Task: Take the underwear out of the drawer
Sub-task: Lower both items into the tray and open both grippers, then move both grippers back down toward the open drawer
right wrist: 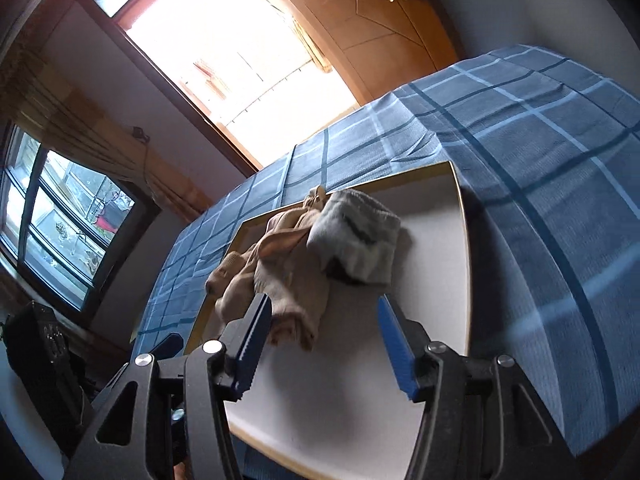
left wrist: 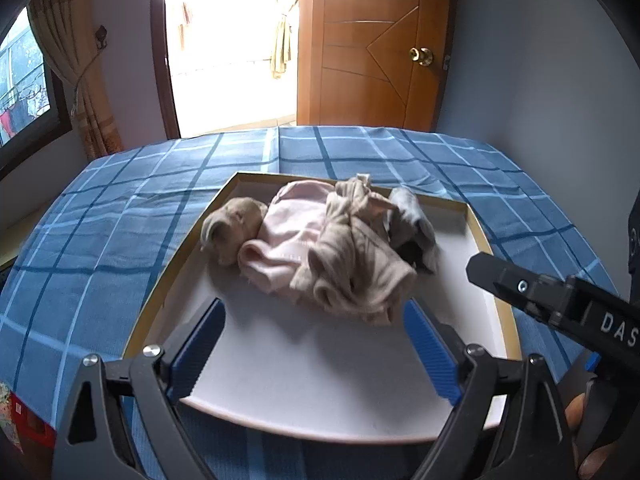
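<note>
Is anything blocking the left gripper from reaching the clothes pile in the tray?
Nothing visible. The left gripper is open over bare tray floor, with the beige garment right ahead. The right gripper is off to the side.

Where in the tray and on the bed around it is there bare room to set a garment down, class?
Free: the white tray floor between the clothes pile and its near rim, and its right strip beside the grey piece. The blue checked bedspread lies bare left of and beyond the tray. Crowded: the tray's far left, where the garments overlap.
</note>
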